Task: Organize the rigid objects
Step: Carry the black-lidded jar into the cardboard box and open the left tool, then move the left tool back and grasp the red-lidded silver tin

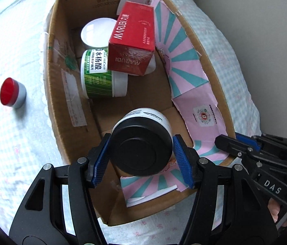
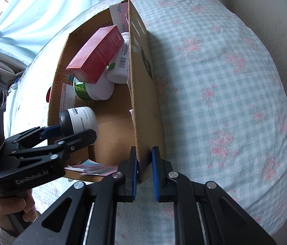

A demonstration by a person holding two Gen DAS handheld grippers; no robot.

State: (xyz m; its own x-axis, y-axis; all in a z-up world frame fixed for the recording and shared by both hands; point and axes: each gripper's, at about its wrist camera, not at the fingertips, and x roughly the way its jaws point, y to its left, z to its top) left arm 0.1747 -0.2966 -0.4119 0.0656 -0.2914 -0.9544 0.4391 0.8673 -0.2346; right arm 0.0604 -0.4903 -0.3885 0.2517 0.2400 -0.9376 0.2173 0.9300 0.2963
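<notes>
My left gripper (image 1: 142, 156) is shut on a white jar with a black lid (image 1: 142, 153) and holds it inside the cardboard box (image 1: 52, 65), above the box floor. The jar also shows in the right wrist view (image 2: 78, 120). In the box lie a red MARUBI carton (image 1: 133, 40), a green-labelled white jar (image 1: 100, 75) and a white tub (image 1: 98, 32). My right gripper (image 2: 144, 171) straddles the box's right wall (image 2: 141, 94) at its near corner, jaws close around the cardboard. A small red-lidded grey jar (image 1: 13, 92) sits on the cloth left of the box.
The box rests on a light blue checked cloth with pink flowers (image 2: 225, 102). Pink and teal striped paper (image 1: 176, 47) lines the box's right inner wall. A pale curtain (image 2: 41, 10) hangs beyond the box.
</notes>
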